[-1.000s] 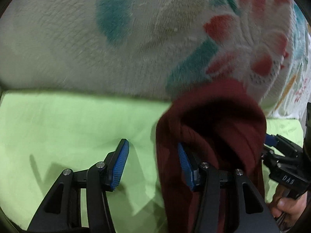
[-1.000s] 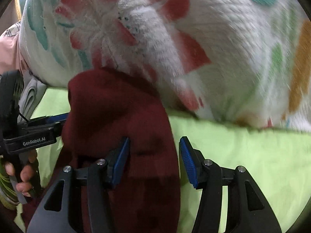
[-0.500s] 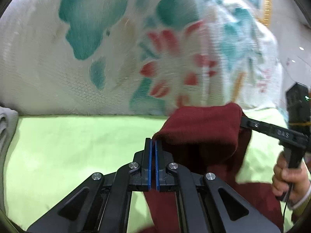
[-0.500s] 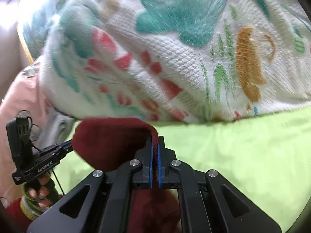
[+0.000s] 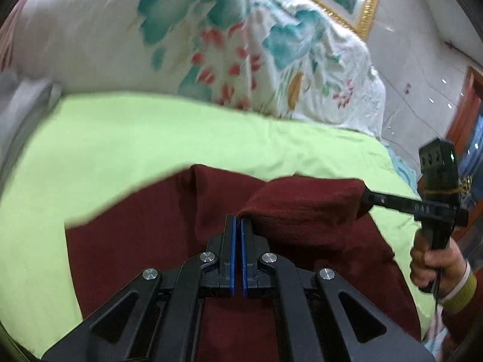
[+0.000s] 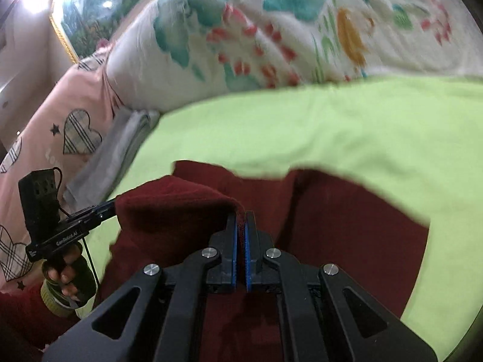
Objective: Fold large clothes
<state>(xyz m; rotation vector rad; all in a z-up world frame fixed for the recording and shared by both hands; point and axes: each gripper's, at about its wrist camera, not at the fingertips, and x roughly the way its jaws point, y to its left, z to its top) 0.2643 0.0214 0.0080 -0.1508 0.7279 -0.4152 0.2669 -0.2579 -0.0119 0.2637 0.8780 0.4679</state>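
Holding: your left gripper (image 5: 237,221) and right gripper (image 6: 240,218) each clenched on a lifted fold of the maroon sweater (image 5: 135,241), at six o'clock on the green bedsheet (image 5: 135,138); uneven pulling risks a skewed fold.

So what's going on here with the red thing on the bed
A person is folding a dark red garment on a light green sheet, with a handheld claw in each hand. The left claw and the right claw are each shut on the same raised fold of the garment, stretched between them, while the rest lies flat on the sheet. A floral quilt is piled behind it, next to a pink heart-print pillow.
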